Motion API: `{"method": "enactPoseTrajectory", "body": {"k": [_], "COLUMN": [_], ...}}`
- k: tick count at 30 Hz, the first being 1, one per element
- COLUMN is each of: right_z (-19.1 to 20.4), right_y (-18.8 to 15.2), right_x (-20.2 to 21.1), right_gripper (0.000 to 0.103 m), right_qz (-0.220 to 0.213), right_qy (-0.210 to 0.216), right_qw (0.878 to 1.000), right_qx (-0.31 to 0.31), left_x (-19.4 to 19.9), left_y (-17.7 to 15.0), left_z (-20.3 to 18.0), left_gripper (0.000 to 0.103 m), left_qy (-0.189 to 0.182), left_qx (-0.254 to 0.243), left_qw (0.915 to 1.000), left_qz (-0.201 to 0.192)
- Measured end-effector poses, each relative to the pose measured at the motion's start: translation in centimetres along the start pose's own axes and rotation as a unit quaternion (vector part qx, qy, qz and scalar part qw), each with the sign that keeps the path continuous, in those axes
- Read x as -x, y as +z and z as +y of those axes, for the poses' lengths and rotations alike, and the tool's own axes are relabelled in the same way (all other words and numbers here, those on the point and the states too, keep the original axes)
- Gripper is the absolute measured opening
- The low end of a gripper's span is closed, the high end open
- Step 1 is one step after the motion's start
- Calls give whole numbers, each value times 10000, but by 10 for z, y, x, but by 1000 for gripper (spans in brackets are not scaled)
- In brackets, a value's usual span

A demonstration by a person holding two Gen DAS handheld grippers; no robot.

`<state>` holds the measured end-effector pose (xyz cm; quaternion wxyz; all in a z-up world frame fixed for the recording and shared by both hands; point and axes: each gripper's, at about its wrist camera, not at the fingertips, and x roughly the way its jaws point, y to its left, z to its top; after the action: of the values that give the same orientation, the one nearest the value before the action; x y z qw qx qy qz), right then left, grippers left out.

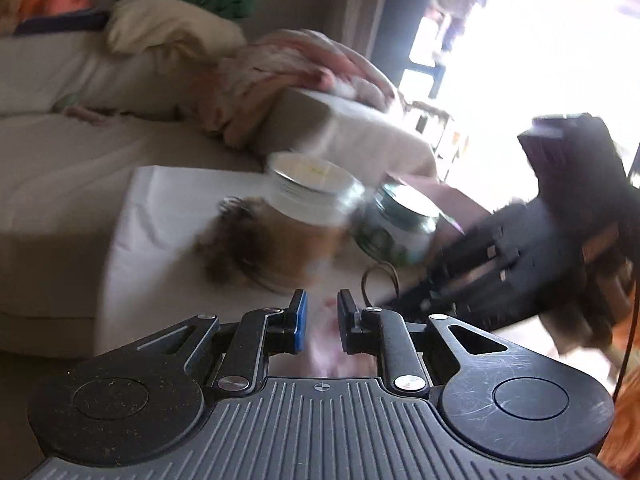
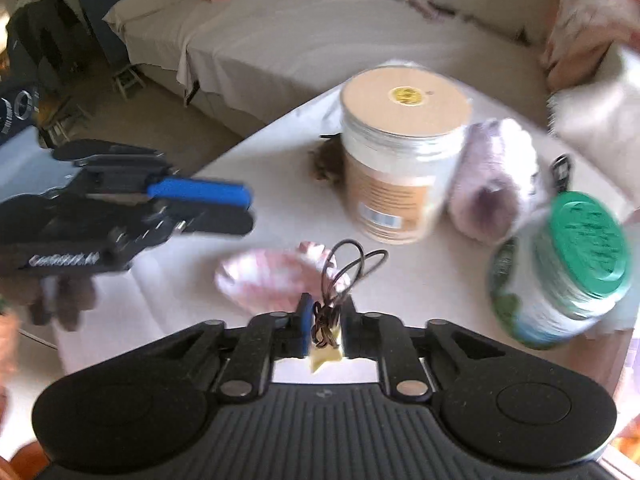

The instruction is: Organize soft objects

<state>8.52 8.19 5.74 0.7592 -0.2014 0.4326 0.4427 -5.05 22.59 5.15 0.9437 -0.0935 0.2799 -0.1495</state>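
Left to right across the right wrist view.

Far left: your left tongs (image 2: 240,210) hang over the edge of the surface (image 2: 168,292), jaws narrow, only a slim gap between the blue pad and the black one. Nothing shows between them here. The left wrist view is too blurred at the tips to confirm, but the gap there also looks bare apart from a pink smear below.

Centre, near edge: a pink and white scalloped soft piece (image 2: 272,276) lies flat on the surface, just ahead of your right tongs (image 2: 325,316). Those jaws are narrow and closed on a bundle of thin dark cord (image 2: 324,320), with two loops standing up above the tips. A pale yellow tab hangs below the pinch.

Centre: a tall jar with a tan lid (image 2: 404,152) stands upright. A brown furry item (image 2: 326,164) sits behind it, partly hidden.

Right of the jar: a lilac plush roll (image 2: 492,184) lies touching the jar's side.

Far right: a green-lidded jar (image 2: 560,272) near the surface edge, blurred, apparently tilted.

Judgement on progress: early. Both jars look closed, and the plush roll, the furry item and the scalloped piece all lie loose on the surface. Only the cord is in hand. No sorted group is visible yet, so most of the work remains.
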Motion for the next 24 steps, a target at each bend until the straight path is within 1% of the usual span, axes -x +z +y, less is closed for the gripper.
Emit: {"method": "enactPoseTrajectory", "body": {"k": [1,2,3,4,5,7,9,10,11,12,13,14,15,17,18,19,20,22,23,24], "right_z": [1,0,-1,-4,-6,-12,-20,-23,-26,-28,-30,-31,-32,-29,-26,-26,-27,-27,-27,-27], "right_y": [-7,-14,-21,-26,-32,-44,-56,-63,-71,-79,-86,-92,-99,-109,-112,-115,-117,-121,-123,-126], "right_x": [7,13,20,25,31,38,42,42,40,39,35,31,31,28,27,27,27,24,23,22], "right_gripper": [30,42,49,50,51,52,55,55,55,55,55,55,59,66,68,69,71,76,79,81], "right_qz": [-133,-279,-428,-535,-624,-701,-699,-674,-629,-586,-534,-477,-546,-703,-767,-826,-889,-1008,-1065,-1118], "right_qy": [-100,-199,-298,-372,-433,-471,-483,-509,-541,-564,-586,-603,-609,-715,-750,-766,-781,-805,-812,-820], "right_qw": [9998,9993,9985,9978,9970,9964,9962,9962,9962,9962,9963,9963,9959,9942,9935,9929,9921,9904,9897,9891], "right_qx": [88,151,172,159,127,-21,-169,-220,-270,-304,-337,-378,-399,-388,-381,-388,-416,-488,-499,-505], "left_x": [-2,-6,-9,-14,-21,-29,-38,-43,-46,-48,-49,-49,-50,-45,-40,-34,-27,-19,-19,-20], "left_y": [-4,-7,-11,-14,-17,-21,-24,-25,-25,-26,-25,-24,-23,-21,-18,-16,-13,-7,-5,-5], "left_z": [-12,-21,-31,-39,-45,-49,-54,-56,-59,-62,-63,-62,-62,-60,-62,-66,-69,-72,-70,-65], "left_gripper": [18,20,20,20,20,20,21,25,32,36,44,49,54,55,55,55,55,54,53,53], "left_qy": [108,249,450,598,650,533,404,379,346,324,275,202,114,-93,-95,6,211,687,840,915], "left_qx": [-142,-293,-491,-666,-804,-861,-931,-989,-1038,-1078,-1072,-990,-855,-620,-607,-655,-741,-880,-870,-785], "left_qw": [9998,9992,9976,9957,9941,9934,9920,9909,9897,9893,9891,9898,9909,9927,9937,9947,9951,9931,9921,9921], "left_qz": [62,117,181,249,342,545,749,829,928,934,973,1008,1035,1026,934,788,618,367,322,342]}}
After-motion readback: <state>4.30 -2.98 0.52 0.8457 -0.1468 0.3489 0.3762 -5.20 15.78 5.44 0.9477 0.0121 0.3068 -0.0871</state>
